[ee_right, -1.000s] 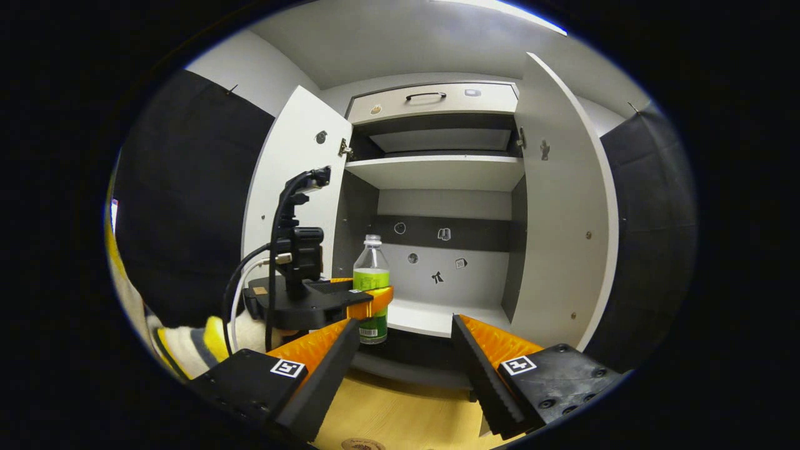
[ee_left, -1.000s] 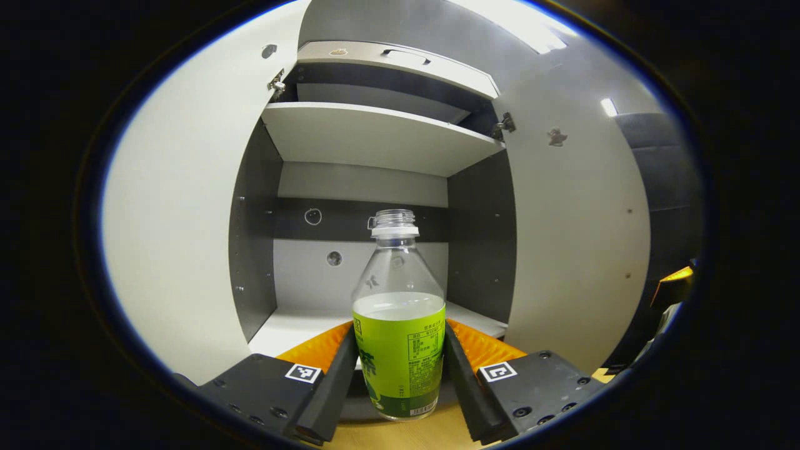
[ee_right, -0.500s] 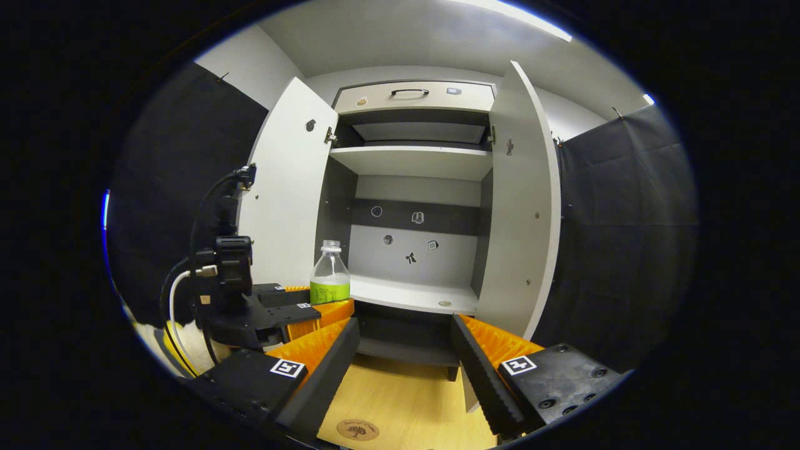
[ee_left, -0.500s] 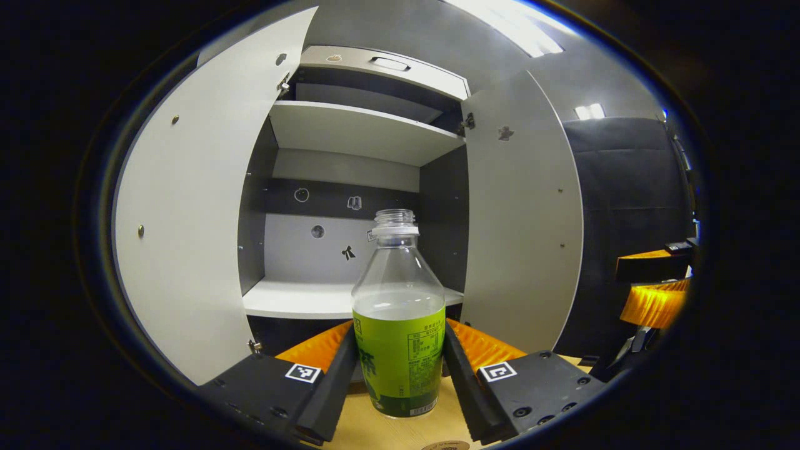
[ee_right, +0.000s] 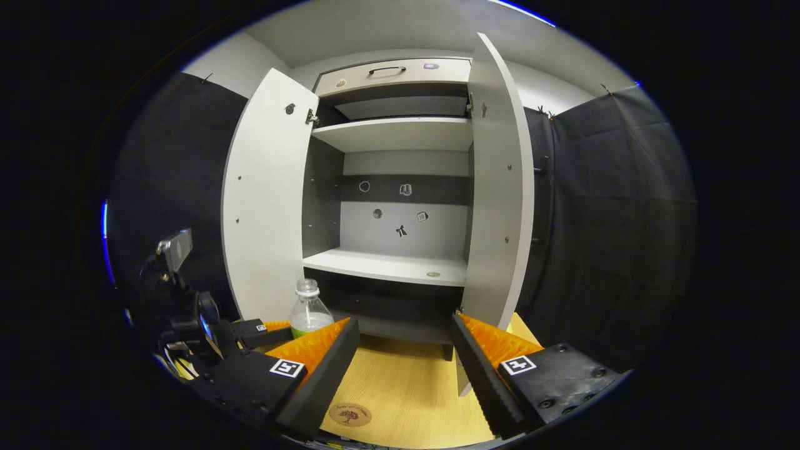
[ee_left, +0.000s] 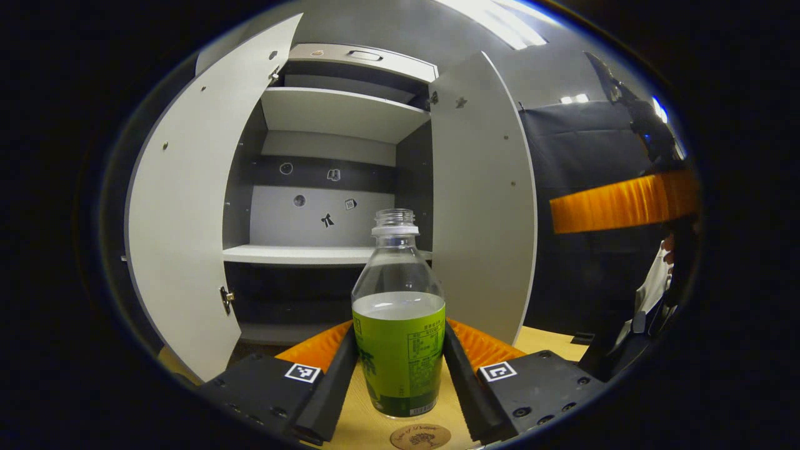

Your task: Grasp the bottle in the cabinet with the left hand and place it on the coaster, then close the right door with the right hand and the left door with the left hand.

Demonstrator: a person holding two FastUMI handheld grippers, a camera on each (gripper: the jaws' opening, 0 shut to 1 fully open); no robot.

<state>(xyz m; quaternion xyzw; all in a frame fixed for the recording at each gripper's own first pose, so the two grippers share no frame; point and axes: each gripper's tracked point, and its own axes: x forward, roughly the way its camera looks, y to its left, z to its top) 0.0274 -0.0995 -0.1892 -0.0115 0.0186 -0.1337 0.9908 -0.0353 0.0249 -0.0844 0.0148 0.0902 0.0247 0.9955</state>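
Note:
A clear, capless bottle (ee_left: 399, 337) with a green label stands upright between the fingers of my left gripper (ee_left: 400, 375), which is shut on it. The bottle hangs just above the wooden table, and a round wooden coaster (ee_left: 420, 436) lies right below and in front of it. In the right gripper view the bottle (ee_right: 309, 312) and the left gripper (ee_right: 250, 334) are low at the left, and the coaster (ee_right: 350, 414) lies on the table between my right gripper's fingers. My right gripper (ee_right: 405, 369) is open and holds nothing. The cabinet's left door (ee_right: 262, 206) and right door (ee_right: 497, 200) both stand open.
The cabinet's white lower shelf (ee_right: 387, 265) is bare, with a higher shelf (ee_right: 394, 132) and a drawer front (ee_right: 390, 74) above. Black cloth walls flank the cabinet. The light wooden table (ee_right: 406, 400) spreads in front of it. My right gripper's finger (ee_left: 619, 203) crosses the right side of the left gripper view.
My left gripper has drawn the bottle out of the cabinet, back and down toward the table. The right gripper has also pulled back, so the coaster has come into both views.

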